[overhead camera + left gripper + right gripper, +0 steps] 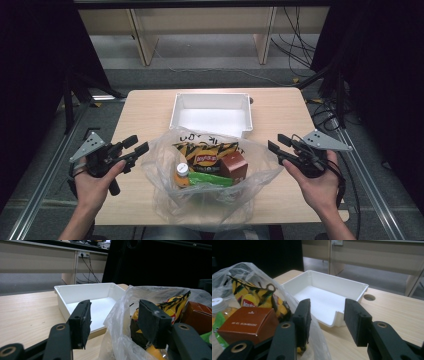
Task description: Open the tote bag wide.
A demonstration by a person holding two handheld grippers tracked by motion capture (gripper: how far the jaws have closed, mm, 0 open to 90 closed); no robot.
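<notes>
High view: set above the near edge of the table (pixel 150 107), facing forward and down, far enough to take in the whole top. Left gripper view: low and close at the left side of the plastic bag (pixel 120 315), looking across to the white tray (pixel 82 293). Right gripper view: low and close from the other side, sharing bag (pixel 254 272) and tray (pixel 332 290).

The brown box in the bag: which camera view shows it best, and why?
The right gripper view: the brown box is close, its top and front visible. The high view shows it small; the left gripper view catches just a corner.
</notes>
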